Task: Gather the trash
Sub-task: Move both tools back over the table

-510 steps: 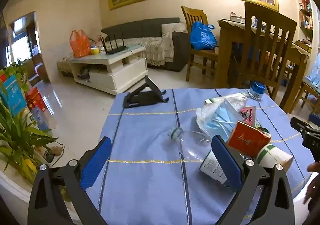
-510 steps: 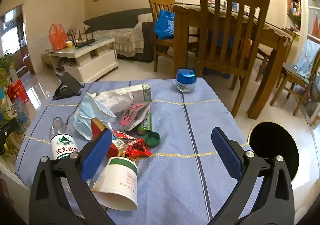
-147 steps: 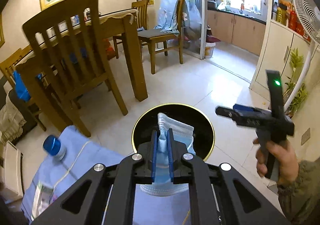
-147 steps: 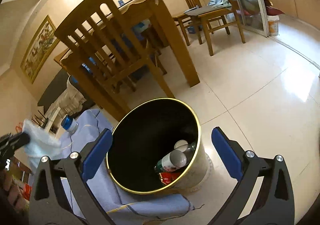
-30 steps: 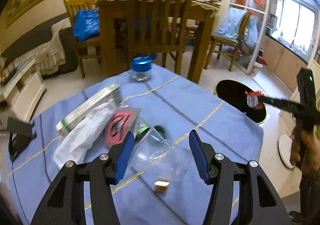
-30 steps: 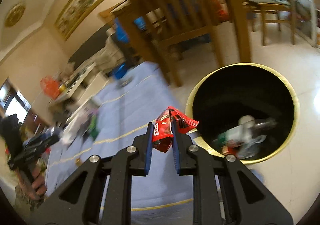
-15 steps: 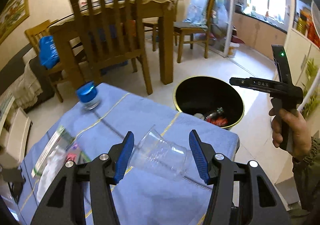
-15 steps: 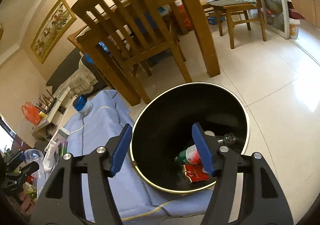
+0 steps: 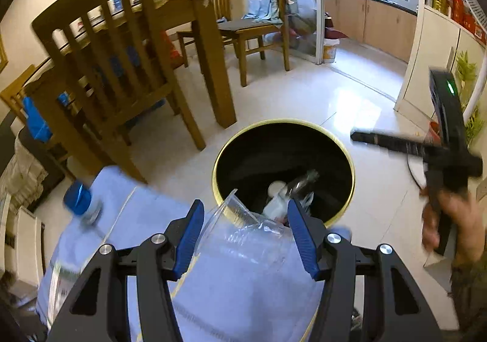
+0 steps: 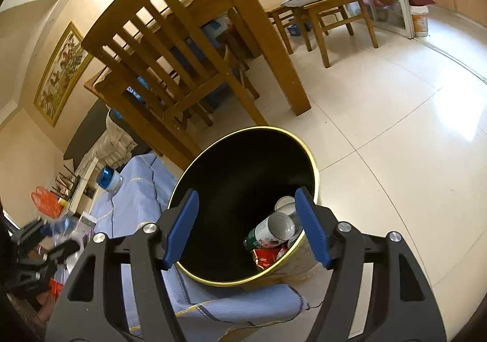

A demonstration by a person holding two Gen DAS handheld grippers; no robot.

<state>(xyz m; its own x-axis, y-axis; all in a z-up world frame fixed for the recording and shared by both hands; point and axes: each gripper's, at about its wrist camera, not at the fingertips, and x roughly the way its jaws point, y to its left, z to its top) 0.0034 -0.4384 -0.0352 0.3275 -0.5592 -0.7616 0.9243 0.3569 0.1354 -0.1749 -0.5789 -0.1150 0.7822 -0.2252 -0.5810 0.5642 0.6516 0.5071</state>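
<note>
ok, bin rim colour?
Gold rim on a black trash bin; shows best in the right wrist view.

A wooden chair (image 9: 100, 68) stands beside the blue-lidded jar (image 9: 79, 200).
</note>
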